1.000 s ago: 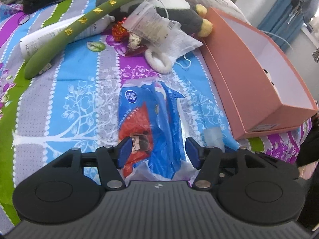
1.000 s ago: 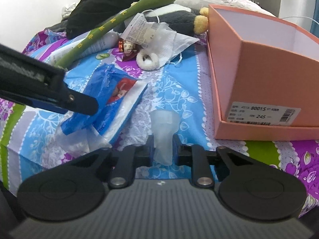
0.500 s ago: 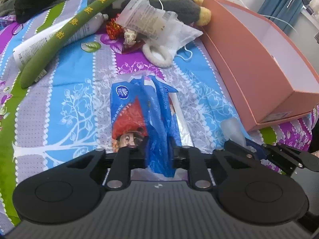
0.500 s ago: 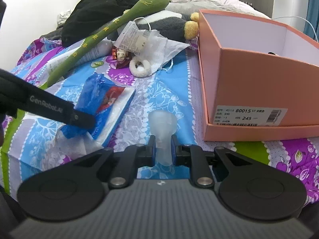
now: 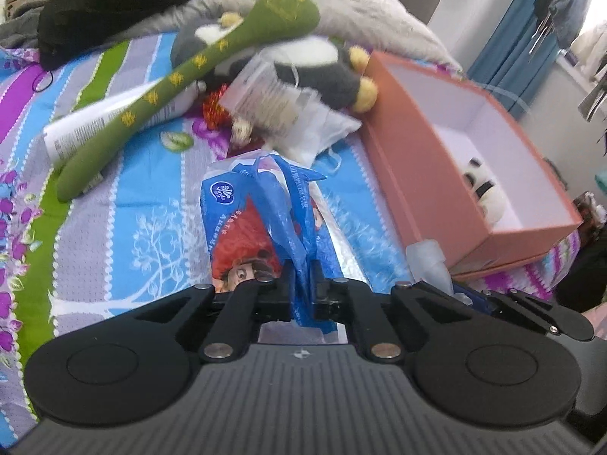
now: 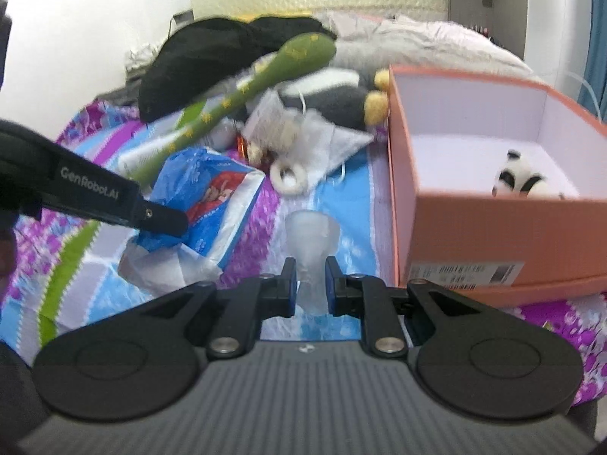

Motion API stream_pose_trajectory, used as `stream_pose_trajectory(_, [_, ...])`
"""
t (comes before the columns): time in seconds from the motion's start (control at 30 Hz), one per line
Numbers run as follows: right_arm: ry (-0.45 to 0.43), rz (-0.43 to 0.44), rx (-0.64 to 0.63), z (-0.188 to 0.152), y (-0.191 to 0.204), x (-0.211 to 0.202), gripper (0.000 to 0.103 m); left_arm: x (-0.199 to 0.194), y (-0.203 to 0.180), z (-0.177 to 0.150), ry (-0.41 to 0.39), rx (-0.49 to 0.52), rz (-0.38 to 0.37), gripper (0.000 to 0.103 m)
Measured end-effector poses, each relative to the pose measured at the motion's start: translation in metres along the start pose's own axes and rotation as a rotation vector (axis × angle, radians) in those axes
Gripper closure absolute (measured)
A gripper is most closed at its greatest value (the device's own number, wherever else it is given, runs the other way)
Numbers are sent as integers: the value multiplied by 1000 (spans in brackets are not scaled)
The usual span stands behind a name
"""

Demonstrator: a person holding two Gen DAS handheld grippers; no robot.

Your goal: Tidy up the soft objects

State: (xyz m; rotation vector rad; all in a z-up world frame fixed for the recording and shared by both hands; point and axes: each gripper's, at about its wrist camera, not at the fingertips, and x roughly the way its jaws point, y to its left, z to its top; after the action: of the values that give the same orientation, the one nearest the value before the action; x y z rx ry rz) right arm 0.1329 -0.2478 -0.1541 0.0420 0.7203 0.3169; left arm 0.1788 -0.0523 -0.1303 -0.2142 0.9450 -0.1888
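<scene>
Left gripper has just been closing, clamped on crumpled blue tissue pack. Right gripper pinches a frosted translucent piece, possibly silicone.

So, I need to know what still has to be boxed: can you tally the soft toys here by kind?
Panda plush, already in the orange box: 1
Long green plush, on the bed: 1
Grey-and-white plush with yellow feet, on the bed: 1
Total: 3
</scene>
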Motion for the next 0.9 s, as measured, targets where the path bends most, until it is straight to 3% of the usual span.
stream_pose_trajectory(0.53, [-245,-14,-30,93,-17,-83,84,-86,-51,66,-190,66,-109,95])
stream_pose_trajectory(0.73, [-304,-65,-6,121,-38,-102,84,-96,-83,88,-246,107,-139,95])
stream_pose_trajectory(0.9, [-313,-134,8,132,-68,-107,84,-79,-113,105,-250,126,-177,95])
